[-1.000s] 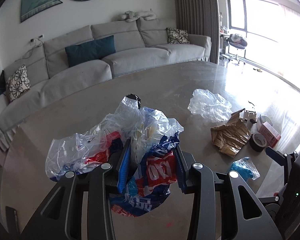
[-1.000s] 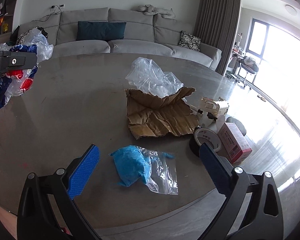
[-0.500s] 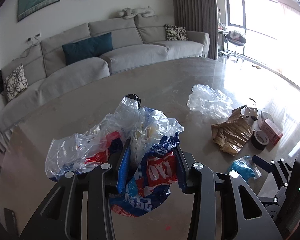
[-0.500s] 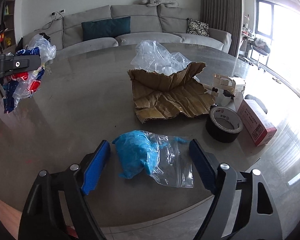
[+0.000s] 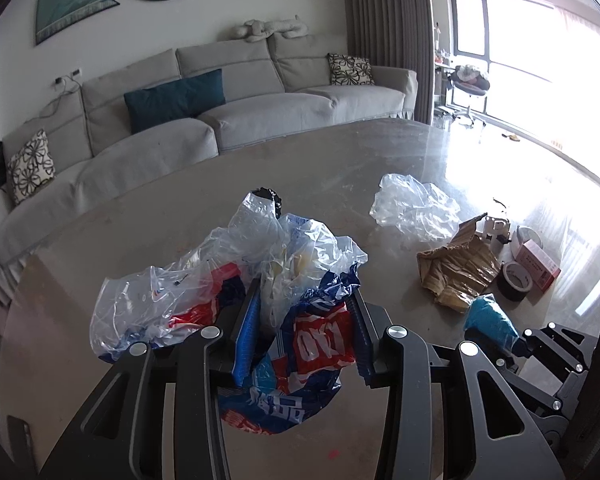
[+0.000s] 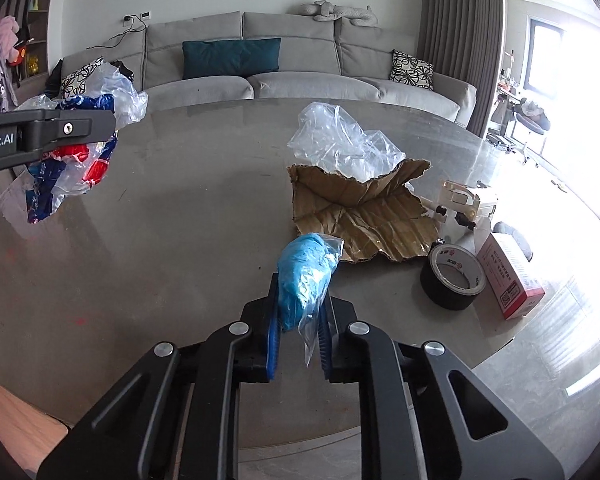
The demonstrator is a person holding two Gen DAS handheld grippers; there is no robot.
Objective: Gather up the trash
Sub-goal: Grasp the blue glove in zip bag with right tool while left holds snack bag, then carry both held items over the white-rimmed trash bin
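Right gripper point(image 6: 298, 312) clamping blue bag point(image 6: 305, 276), table point(image 6: 180, 240)

Two claws point(image 5: 300, 320) point(image 6: 298, 320), one tape roll point(image 6: 452, 276)

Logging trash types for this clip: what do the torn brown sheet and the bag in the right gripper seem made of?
Brown sheet: corrugated cardboard, matte, with ribbed creases and ragged torn edges. Bag in the right gripper: thin clear glossy plastic, probably a zip bag, around something crumpled and blue, possibly gloves; unclear.
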